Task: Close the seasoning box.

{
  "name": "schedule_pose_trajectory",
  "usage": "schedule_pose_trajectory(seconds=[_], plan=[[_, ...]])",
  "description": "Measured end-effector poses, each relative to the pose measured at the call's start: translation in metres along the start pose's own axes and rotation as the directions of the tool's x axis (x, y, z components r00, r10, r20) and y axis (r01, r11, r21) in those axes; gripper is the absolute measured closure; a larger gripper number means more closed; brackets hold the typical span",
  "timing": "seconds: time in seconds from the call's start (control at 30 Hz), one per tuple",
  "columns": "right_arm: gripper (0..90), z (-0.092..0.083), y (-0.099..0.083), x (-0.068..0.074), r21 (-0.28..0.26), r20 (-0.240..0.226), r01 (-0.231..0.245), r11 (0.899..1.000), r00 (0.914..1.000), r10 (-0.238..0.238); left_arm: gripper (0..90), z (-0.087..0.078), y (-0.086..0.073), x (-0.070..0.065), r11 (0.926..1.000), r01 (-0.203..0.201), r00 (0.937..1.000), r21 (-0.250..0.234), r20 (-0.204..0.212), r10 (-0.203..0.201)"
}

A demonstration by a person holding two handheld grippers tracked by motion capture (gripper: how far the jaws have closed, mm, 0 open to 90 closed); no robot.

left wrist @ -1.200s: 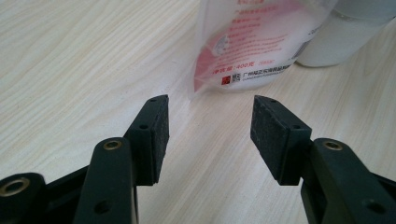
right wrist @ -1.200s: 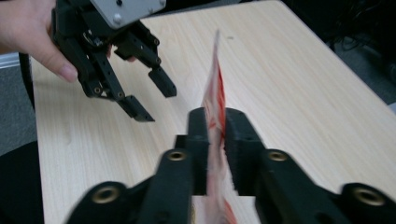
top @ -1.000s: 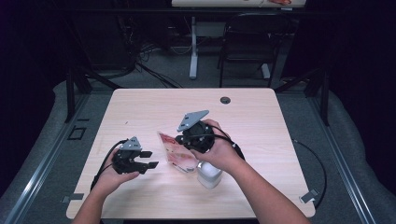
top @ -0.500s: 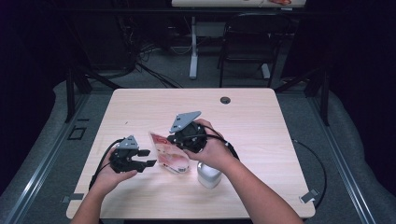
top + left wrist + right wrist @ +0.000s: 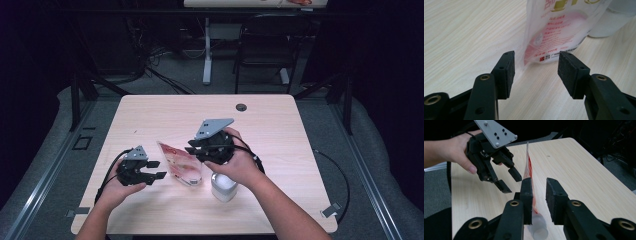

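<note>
- Pouch (image 5: 181, 164): pink/white plastic refill pouch w/ printed text, on the table (image 5: 280, 125) between the two grippers. Long axis runs from upper left to lower right in the high view.
- White jar (image 5: 223, 186): just beside pouch's lower-right end, under the right hand (image 5: 240, 162).
- Right gripper (image 5: 539, 195): jaws have just been opening; pouch's top edge sits in the gap, against the left pad, right pad clear. No grip now.
- Left gripper (image 5: 536, 72): jaws wide, nothing between them. Pouch's near corner lies straight ahead, just past the tips.
- Key relation: pouch lies dead ahead of left gripper, near; it's better placed to take the corner w/ a short fwd move.
</note>
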State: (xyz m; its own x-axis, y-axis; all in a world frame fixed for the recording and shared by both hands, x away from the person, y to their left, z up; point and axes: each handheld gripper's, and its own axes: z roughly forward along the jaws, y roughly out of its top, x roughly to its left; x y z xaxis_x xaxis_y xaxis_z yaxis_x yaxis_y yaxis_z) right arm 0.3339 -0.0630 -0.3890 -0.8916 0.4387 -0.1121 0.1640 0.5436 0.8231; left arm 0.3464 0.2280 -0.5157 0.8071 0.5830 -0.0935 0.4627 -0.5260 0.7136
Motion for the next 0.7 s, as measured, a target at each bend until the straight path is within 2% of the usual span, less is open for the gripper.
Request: schedule_pose_trajectory(seconds=[0.1,0.37,0.6,0.7], plan=[[70.0,-0.01,-0.002,-0.004,-0.024,0.018,-0.034,0.999,0.9992,0.034,48.0,-0.002,-0.002,0.001,1.0,0.006,1.0,-0.005,-0.003,-0.006],[67.5,-0.033,-0.013,-0.023,-0.046,0.086,-0.104,0.994,0.9904,0.108,48.0,-0.003,-0.003,0.001,0.9999,0.01,0.9999,0.001,-0.01,-0.01],[88.4,-0.056,-0.028,-0.041,-0.061,0.154,-0.144,0.988,0.9763,0.152,48.1,-0.003,-0.004,0.002,0.9999,0.015,0.9998,-0.004,-0.013,-0.015],[90.0,-0.062,-0.037,-0.048,-0.065,0.181,-0.163,0.984,0.9682,0.173,48.4,-0.003,-0.004,0.002,0.9999,0.015,0.9997,-0.007,-0.017,-0.015]])
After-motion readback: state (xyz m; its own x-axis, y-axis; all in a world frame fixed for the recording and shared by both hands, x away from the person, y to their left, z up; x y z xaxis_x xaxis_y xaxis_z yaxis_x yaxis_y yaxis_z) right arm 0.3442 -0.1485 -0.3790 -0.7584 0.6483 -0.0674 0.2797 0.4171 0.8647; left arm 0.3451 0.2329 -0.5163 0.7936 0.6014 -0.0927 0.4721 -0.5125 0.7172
